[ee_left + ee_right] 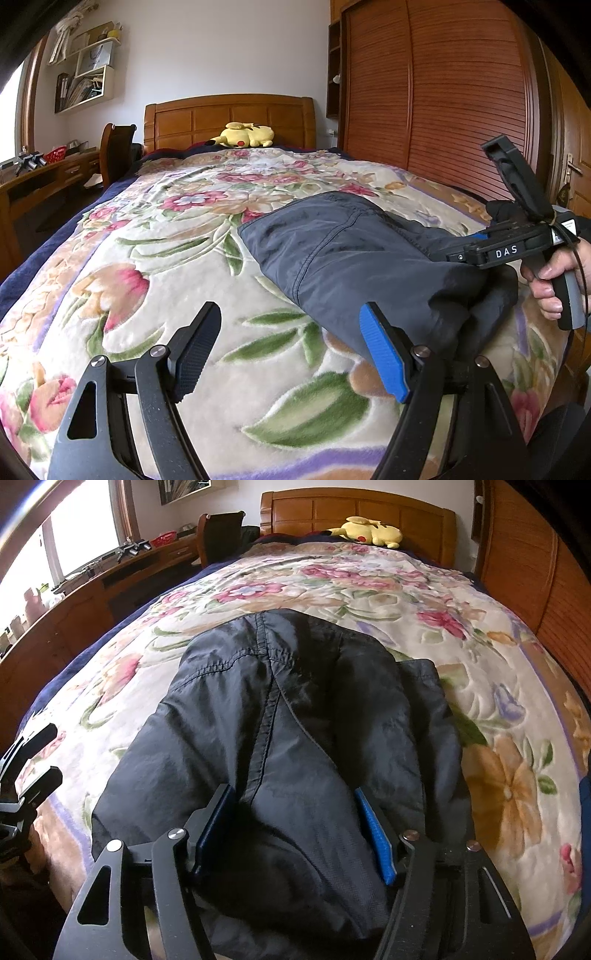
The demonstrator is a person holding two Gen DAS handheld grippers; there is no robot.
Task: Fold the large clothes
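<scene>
A dark navy garment (351, 258) lies folded into a thick bundle on the floral blanket (166, 258), its seam running away from me in the right wrist view (269, 701). My right gripper (291, 790) stands at the bundle's near end, bunched fabric filling the gap and meeting both blue pads (375, 834). Seen from the left wrist, the right gripper (452, 256) reaches into the garment's right end, held by a hand (550, 288). My left gripper (291, 310) is open above the blanket, its right finger beside the garment's near edge, nothing between the fingers. It also shows at the left edge, left gripper (50, 751).
A yellow plush toy (245, 134) lies by the wooden headboard (229, 118). A wooden wardrobe (443, 92) lines the bed's right side. A desk (55, 173) and chair (116, 147) stand to the left. Bare blanket stretches beyond and left of the garment.
</scene>
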